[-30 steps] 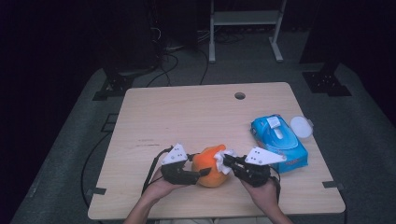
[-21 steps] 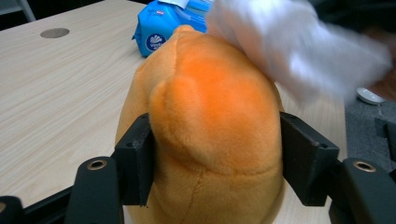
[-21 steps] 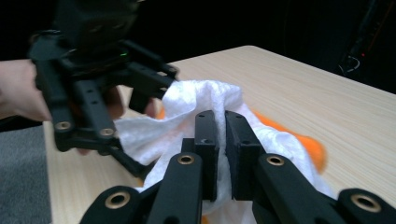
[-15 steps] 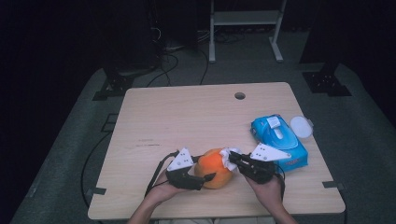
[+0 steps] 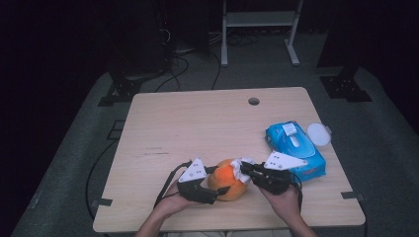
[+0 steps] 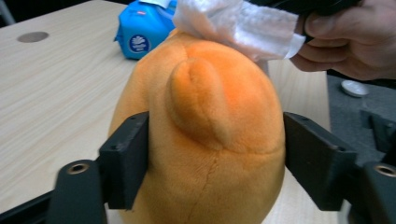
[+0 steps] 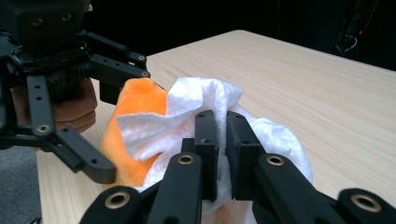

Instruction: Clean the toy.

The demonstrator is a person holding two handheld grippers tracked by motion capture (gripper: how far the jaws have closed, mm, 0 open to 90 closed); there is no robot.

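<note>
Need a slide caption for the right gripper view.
Right gripper pinches a white wipe against the orange plush toy while the left gripper steadies the toy.

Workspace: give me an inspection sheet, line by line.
Surface: light wooden table with a round hole near the far edge.
Job's things: orange plush toy at the near edge; white wipe pressed on its top.
Clutter: blue wipes pack at the right, white round lid beside it.
Grippers: left claw clamps the toy's sides; right claw is shut on the wipe.
Cables: one trails from the left claw; more lie on the floor beyond the table.
Surroundings: dark room, grey floor, white stand behind.
</note>
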